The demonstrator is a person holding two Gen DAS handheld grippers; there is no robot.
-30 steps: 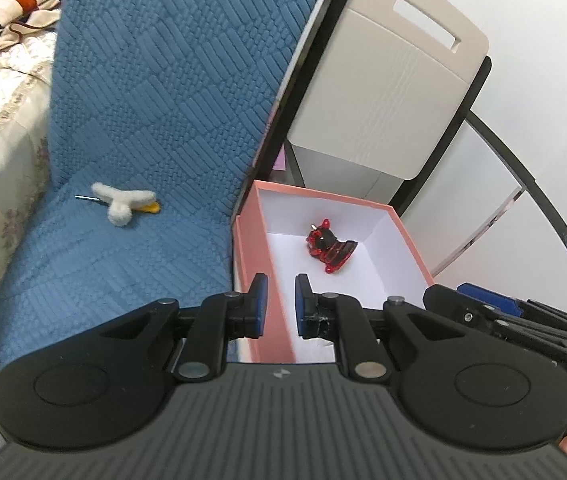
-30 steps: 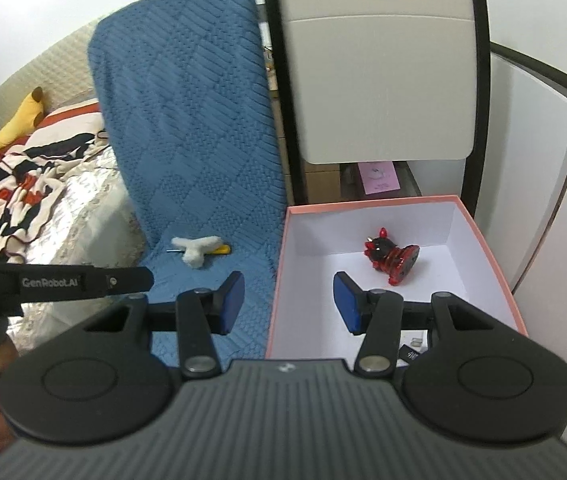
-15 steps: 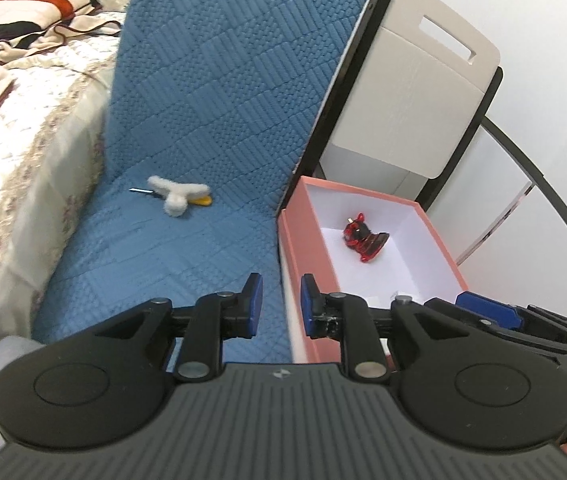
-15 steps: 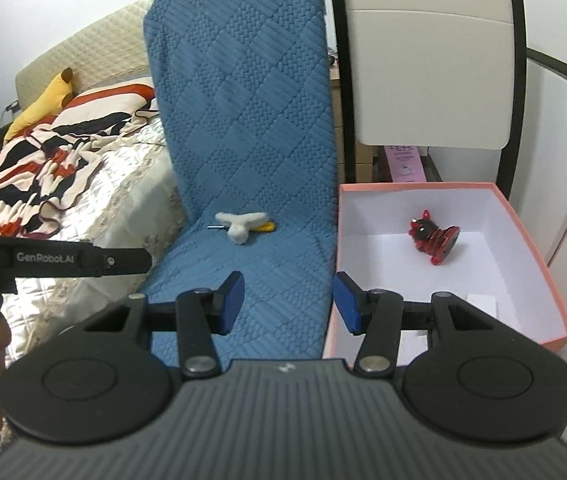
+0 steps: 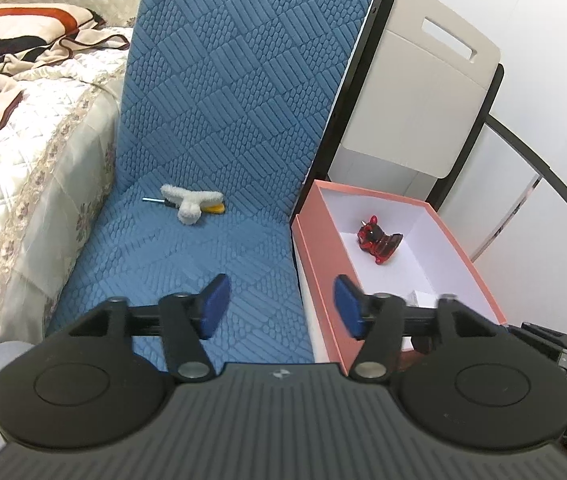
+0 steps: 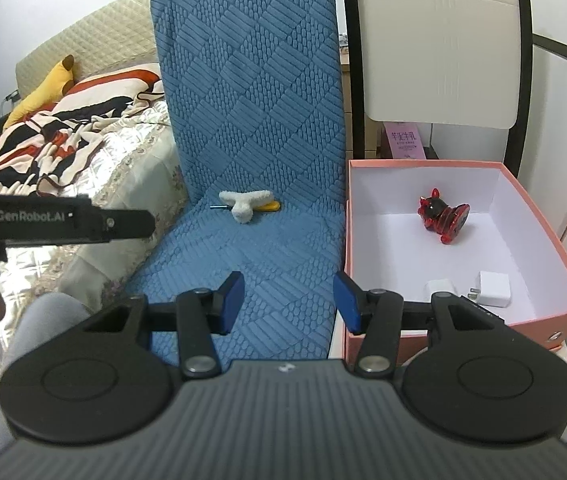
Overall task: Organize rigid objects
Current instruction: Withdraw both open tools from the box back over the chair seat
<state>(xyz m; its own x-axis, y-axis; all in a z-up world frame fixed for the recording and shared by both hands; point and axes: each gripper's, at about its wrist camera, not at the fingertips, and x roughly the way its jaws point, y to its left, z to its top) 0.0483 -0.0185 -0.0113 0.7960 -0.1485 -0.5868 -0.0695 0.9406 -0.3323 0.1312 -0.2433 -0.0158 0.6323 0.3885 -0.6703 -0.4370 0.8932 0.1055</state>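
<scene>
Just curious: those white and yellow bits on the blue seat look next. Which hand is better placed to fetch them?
Probably the left gripper: open, empty, over the blue seat, facing the white piece.

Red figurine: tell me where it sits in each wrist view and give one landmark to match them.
Left wrist: red figurine right of centre, on the pink box floor, far end.
Right wrist: right side, same box.
Shared landmark: white fluffy item on the blue seat.

Red figurine (image 6: 442,216) and white charger (image 6: 493,289) lie in pink box (image 6: 563,312).
</scene>
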